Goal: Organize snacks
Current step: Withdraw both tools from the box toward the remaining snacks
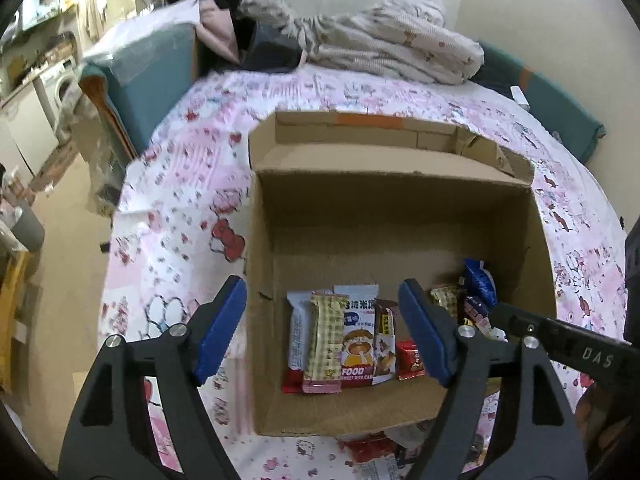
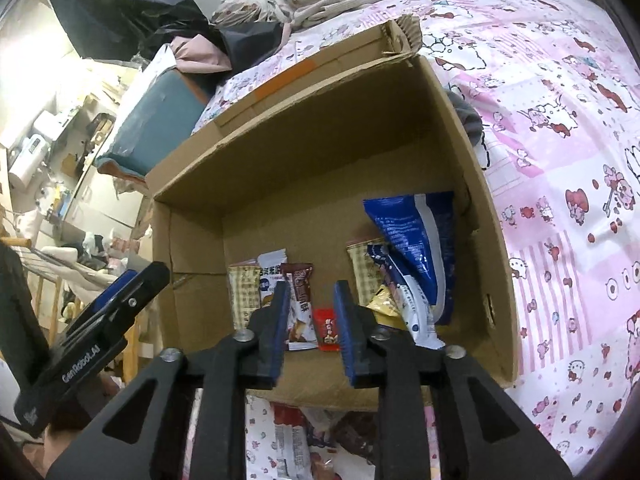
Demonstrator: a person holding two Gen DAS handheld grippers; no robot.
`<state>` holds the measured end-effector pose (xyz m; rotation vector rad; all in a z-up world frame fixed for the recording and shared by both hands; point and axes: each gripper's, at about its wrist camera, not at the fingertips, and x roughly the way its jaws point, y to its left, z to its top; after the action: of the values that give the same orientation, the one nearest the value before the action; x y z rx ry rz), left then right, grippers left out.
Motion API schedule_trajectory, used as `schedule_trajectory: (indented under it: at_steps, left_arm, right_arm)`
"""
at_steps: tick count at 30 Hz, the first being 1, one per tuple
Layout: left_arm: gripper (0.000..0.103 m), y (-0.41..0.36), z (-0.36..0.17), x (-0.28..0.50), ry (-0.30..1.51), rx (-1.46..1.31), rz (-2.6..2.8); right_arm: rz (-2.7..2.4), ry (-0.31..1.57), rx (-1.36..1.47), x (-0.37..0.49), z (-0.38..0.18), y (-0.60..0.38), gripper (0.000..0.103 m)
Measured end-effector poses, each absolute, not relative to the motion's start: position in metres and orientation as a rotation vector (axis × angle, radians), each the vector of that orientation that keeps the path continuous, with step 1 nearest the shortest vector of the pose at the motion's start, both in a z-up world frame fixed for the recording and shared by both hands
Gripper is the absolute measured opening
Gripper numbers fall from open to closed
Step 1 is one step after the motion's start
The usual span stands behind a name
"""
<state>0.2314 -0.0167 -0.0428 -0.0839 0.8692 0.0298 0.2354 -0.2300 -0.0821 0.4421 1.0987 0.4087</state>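
Observation:
An open cardboard box [image 1: 392, 196] stands on the bed. On its floor a row of snacks lies along the near side: a yellow checked bar [image 1: 324, 344], a rice cake packet [image 1: 358, 344], a brown packet [image 1: 385, 344] and a small red packet [image 1: 409, 360]. A blue bag [image 2: 412, 232] leans in the right corner. My left gripper [image 1: 320, 286] hangs open above the row with nothing between its pads. My right gripper [image 2: 312, 284] hovers over the box [image 2: 320, 140], jaws partly open. The red packet [image 2: 327, 330] lies on the floor beyond its tips, not pinched.
The box sits on a pink cartoon-print bedspread [image 1: 180, 200]. Crumpled clothes [image 1: 400, 44] are heaped at the far end, beside a teal cushion [image 1: 152, 80]. More loose snack packets [image 2: 288, 440] lie on the bedspread in front of the box's near wall.

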Motion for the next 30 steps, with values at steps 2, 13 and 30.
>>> schedule_trajectory:
  at_steps: [2,13,30]
  left_arm:
    - [0.076,-0.015,-0.037,0.228,0.855,-0.095,0.026]
    - [0.093,0.004,-0.027,0.200,0.874,-0.169,0.025]
    - [0.093,0.006,-0.024,0.145,0.891,-0.134,0.003]
  right_arm:
    - [0.403,1.076,0.445,0.233,-0.077,-0.231,0.073]
    - [0.376,0.996,0.449,0.211,-0.053,-0.243,0.084]
    - [0.363,1.020,0.456,0.142,-0.049,-0.260,0.101]
